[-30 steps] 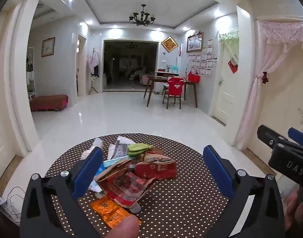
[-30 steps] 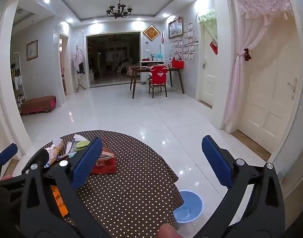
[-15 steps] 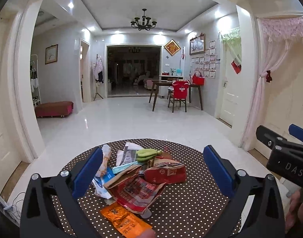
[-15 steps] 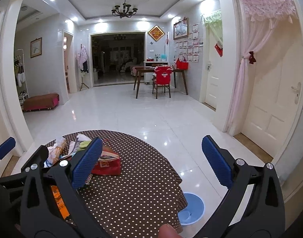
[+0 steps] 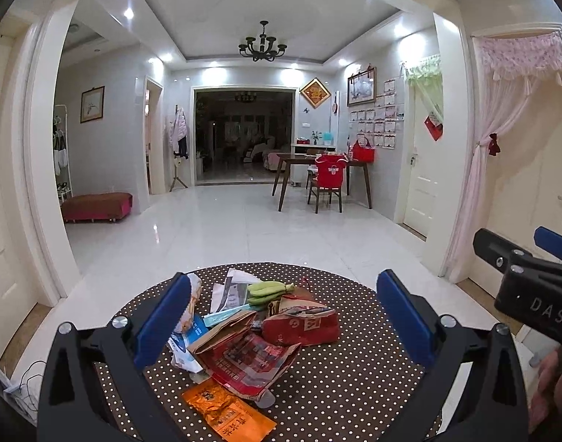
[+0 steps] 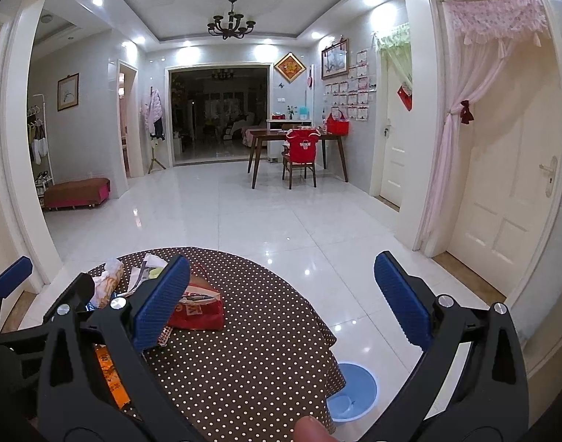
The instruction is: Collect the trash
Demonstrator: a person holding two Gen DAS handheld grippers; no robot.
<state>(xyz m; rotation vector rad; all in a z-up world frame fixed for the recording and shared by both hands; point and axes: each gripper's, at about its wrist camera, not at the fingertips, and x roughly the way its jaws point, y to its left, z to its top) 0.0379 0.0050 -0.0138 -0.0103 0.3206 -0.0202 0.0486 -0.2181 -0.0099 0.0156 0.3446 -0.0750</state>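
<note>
both views have drifted back and up over the last second: more of the dotted table [image 5: 340,379] shows now, and the trash [image 5: 251,335] sits further from my lenses.

my left gripper [image 5: 281,320] is spread wide with nothing between its blue pads, hovering over the near edge of the tabletop and framing the pile. my right gripper [image 6: 277,302] is just as wide and holds nothing; it hangs over the table's right edge, with bare white floor [image 6: 281,213] ahead and a blue bin [image 6: 354,392] on the floor just beside that edge, partly tucked under the cloth.

the trash lies heaped from the near-left edge up to the far edge, left of the middle. the right part of the tabletop is bare cloth, so i have free room there. an orange packet [image 5: 227,410] lies flat at the near edge, its long axis running from far-left to near-right. a torn red wrapper [image 5: 246,361] lies behind it, touching it. a red bag [image 5: 299,326] lies on its side, long axis across the table, its open mouth turned up and away. green pods [image 5: 268,291] point left-right near the far edge. papers [image 5: 229,289] stand tilted beside them. a crumpled pale wrapper [image 5: 189,305] sits half hidden behind my left pad.
</note>
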